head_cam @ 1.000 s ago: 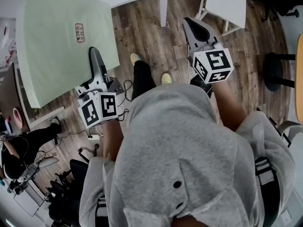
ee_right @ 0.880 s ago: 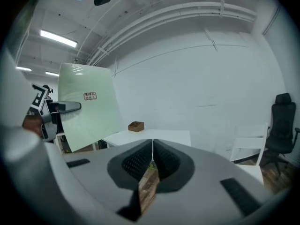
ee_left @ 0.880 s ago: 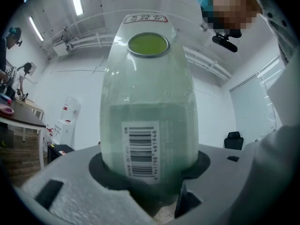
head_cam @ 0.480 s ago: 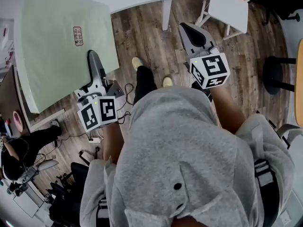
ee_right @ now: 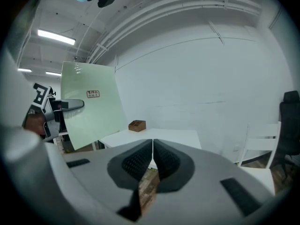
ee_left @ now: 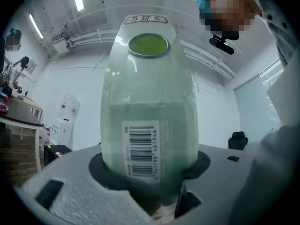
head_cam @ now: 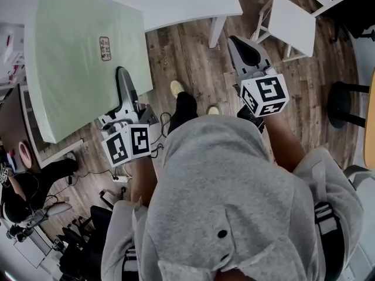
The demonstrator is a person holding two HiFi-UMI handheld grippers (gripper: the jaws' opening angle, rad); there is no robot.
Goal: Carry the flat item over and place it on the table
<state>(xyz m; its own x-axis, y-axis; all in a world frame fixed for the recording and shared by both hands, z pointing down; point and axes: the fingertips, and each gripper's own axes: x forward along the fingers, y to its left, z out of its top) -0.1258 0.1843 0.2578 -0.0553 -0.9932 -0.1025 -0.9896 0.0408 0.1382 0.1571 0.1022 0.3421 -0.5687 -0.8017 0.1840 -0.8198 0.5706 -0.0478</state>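
The room has a brown wooden plank floor [head_cam: 193, 63] and a smooth white table [head_cam: 176, 2]. The left gripper [head_cam: 124, 88] pinches the thin, pale green, rectangular flat item [head_cam: 76, 57] in the air near the table. The jaws of the right gripper [head_cam: 246, 48] are pressed together with nothing between them.

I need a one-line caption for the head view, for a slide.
Left claw holds a pale green board near a white table; right claw shut and empty.

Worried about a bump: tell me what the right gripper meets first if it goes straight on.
Probably the white table, straight beyond the shut jaws of the right gripper; nothing nearer shows, but depth is unclear.
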